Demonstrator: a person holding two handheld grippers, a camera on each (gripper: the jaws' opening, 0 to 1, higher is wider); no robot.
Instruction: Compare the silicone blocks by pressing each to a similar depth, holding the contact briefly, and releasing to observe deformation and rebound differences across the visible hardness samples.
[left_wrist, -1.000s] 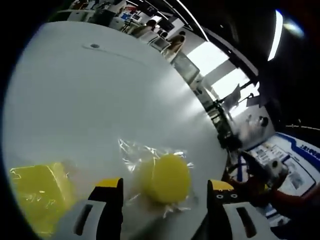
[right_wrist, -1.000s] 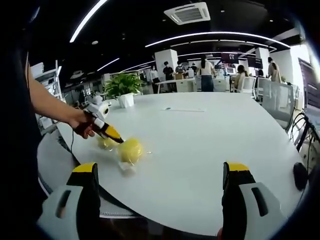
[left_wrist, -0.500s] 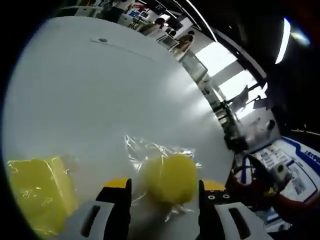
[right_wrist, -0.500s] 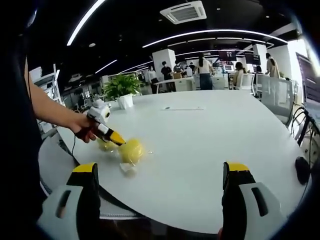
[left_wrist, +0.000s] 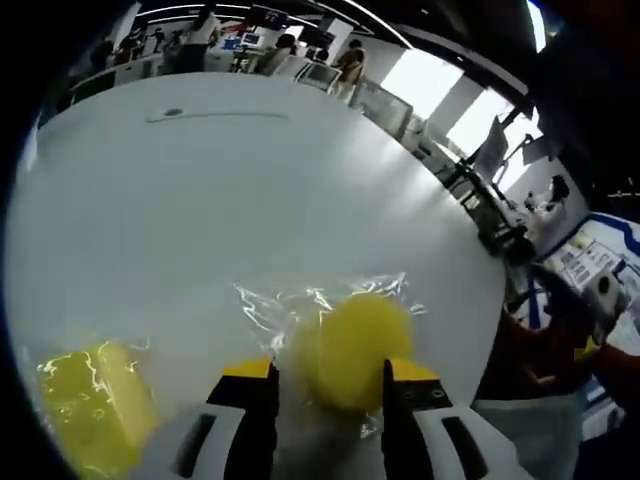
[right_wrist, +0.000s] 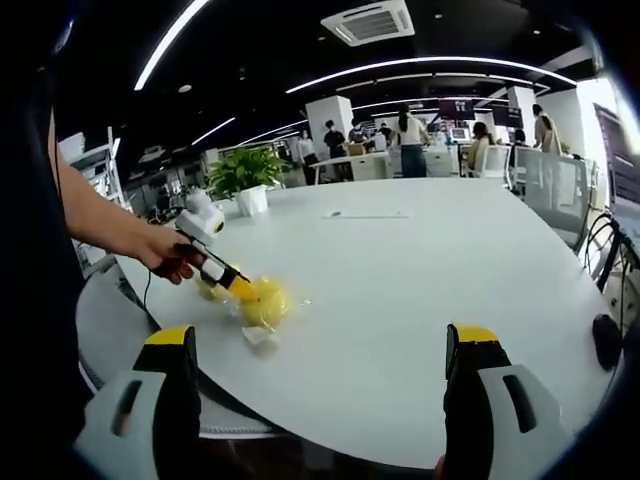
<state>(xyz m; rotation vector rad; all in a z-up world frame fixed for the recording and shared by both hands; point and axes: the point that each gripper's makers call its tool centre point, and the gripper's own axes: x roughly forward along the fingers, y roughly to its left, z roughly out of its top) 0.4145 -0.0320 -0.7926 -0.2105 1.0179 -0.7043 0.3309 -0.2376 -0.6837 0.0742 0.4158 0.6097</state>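
White oval counter (right_wrist: 400, 280); potted plant (right_wrist: 243, 172) at its far left edge, people and desks beyond. Two yellow silicone samples in clear wrap: a round block (left_wrist: 355, 335) and a square block (left_wrist: 95, 405) to its left near the edge. Left gripper (left_wrist: 325, 385) fingers, wide apart a second ago, now clamp the round block; right gripper (right_wrist: 325, 350) fingers spread wide over bare counter.

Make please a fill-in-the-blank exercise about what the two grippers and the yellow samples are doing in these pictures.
1. The left gripper has its jaws closed on the round yellow ____ block.
2. That block lies inside a clear ____ bag.
3. The right gripper hangs with its jaws ____ above the white table.
4. The square yellow block lies ____ the left gripper's jaws.

Missing words: silicone; plastic; open; outside
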